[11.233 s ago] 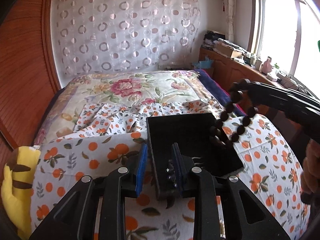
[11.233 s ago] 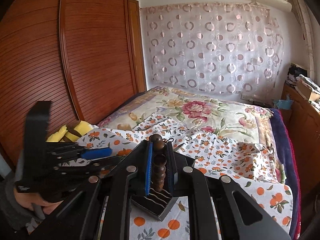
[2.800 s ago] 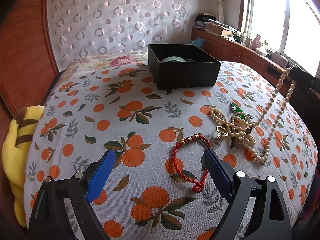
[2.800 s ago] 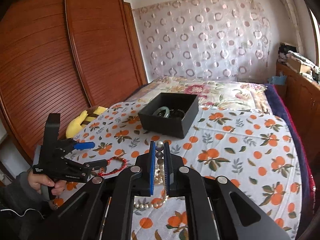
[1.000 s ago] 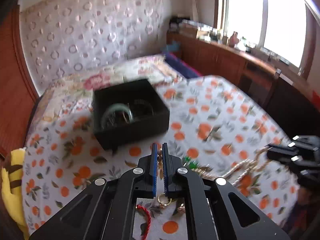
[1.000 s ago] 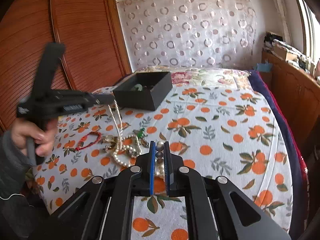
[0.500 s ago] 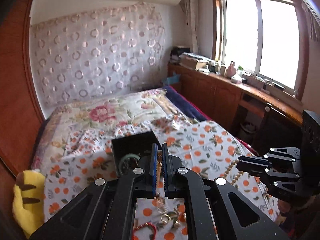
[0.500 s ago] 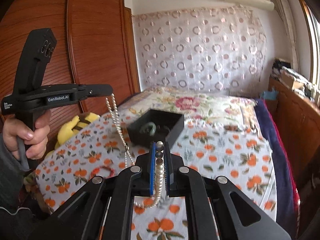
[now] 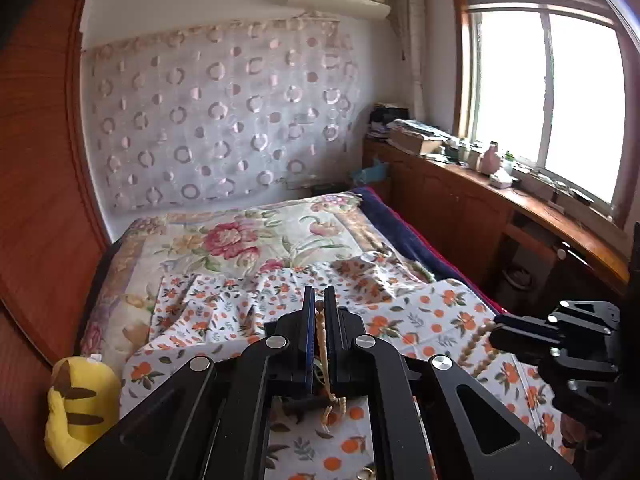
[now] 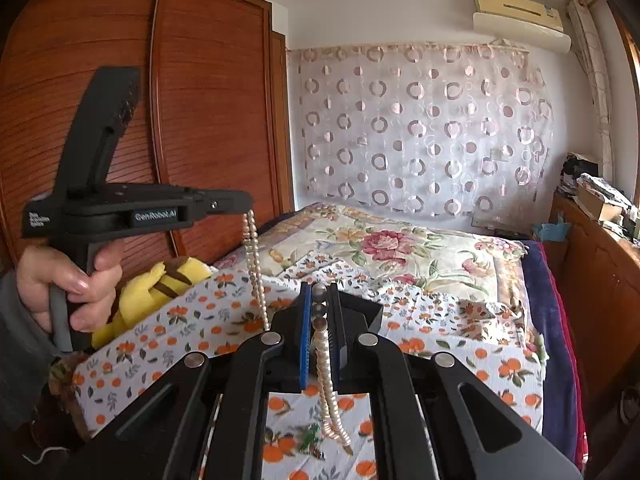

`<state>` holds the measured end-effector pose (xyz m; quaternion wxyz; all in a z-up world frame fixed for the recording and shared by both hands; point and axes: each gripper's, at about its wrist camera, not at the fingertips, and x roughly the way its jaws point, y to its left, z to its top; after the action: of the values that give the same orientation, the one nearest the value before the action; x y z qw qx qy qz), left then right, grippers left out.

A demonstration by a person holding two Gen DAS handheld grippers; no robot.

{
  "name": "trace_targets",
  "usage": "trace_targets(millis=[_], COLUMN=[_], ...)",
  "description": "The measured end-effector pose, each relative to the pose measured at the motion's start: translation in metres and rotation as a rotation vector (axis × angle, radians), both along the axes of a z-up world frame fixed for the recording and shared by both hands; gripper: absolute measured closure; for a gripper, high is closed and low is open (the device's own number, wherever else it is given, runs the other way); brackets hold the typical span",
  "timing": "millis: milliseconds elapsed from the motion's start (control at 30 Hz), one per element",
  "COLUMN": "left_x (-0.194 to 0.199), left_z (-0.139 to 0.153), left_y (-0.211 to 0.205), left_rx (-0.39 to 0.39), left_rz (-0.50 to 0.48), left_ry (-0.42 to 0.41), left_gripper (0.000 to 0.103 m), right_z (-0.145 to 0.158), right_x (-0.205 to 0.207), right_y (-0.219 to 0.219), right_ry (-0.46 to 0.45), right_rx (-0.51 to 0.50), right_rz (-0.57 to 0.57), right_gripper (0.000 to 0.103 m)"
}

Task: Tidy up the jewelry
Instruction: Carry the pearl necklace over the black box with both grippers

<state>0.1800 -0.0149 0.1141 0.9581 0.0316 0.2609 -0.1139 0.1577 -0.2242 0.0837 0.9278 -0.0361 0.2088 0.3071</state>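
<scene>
Above the bed [image 9: 248,240], both tongs, left [image 9: 316,308] and right [image 10: 319,300], clamp one pearl necklace [image 10: 320,344]. Only the right view shows the gripping hand [image 10: 68,276].

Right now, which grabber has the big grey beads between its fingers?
The right gripper: big grey round beads of the pearl necklace sit between its fingers. The left gripper pinches only small cream beads.

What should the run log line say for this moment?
left claw: shut on pearl necklace | right claw: shut on pearl necklace | necklace: hanging above bedspread
</scene>
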Motion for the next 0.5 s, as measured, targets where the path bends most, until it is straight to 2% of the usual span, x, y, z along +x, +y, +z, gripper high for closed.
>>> trace_targets(millis=[500], left_x=[0.040], left_z=[0.019], left_y=[0.013], left_rx=[-0.010], left_rz=[0.032], left_ry=[0.019], left_gripper=[0.099], right_z=[0.029], right_x=[0.057], right_y=[0.024], right_ry=[-0.023], right_rx=[-0.035], right_rz=[-0.016], right_gripper=[0.094])
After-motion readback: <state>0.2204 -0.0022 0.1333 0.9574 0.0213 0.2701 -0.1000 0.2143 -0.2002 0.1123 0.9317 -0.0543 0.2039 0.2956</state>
